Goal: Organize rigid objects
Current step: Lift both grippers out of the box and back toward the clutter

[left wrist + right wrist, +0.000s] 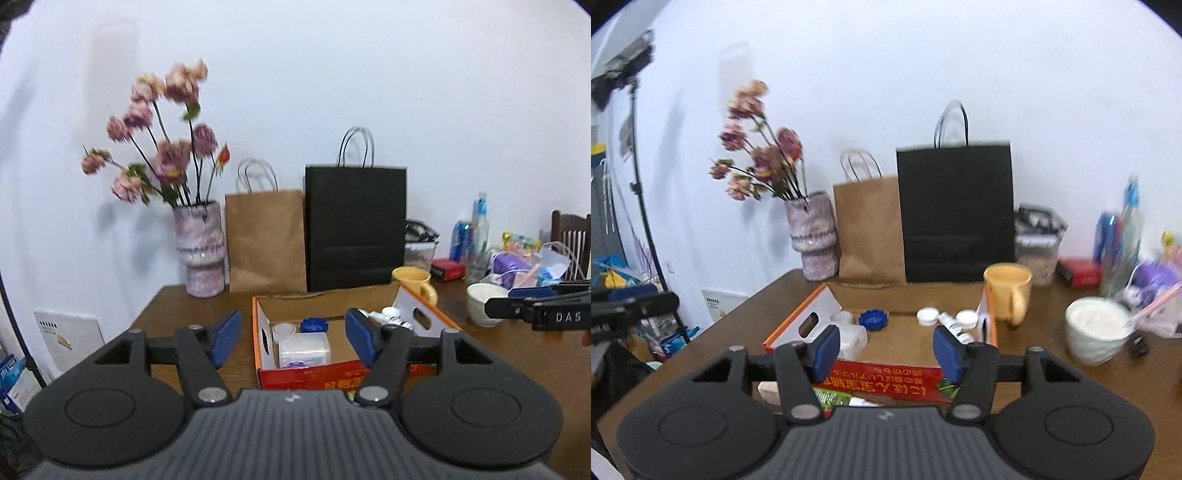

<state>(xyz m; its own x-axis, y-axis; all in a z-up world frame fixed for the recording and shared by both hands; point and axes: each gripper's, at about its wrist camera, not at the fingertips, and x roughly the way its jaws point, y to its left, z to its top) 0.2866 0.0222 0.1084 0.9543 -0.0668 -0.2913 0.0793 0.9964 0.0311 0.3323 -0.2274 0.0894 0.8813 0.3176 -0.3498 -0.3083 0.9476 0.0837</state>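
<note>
Both grippers' fingers (pixel 226 338) (pixel 945 350) open, empty; yellow mug (pixel 1008 291) & bags behind box (pixel 314 373).

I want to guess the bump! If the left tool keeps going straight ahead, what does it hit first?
Probably the open cardboard box with the red front, just ahead of the left tool, though depth is hard to judge.

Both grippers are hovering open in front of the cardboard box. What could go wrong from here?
1. The yellow mug stands close against the box and its right flap; a reach over that side could knock it.
2. The white bowl looks full, a straw leaning in it; the right gripper swinging right might spill it.
3. Small caps and a bottle already crowd the box floor; the left gripper could scatter them.
</note>
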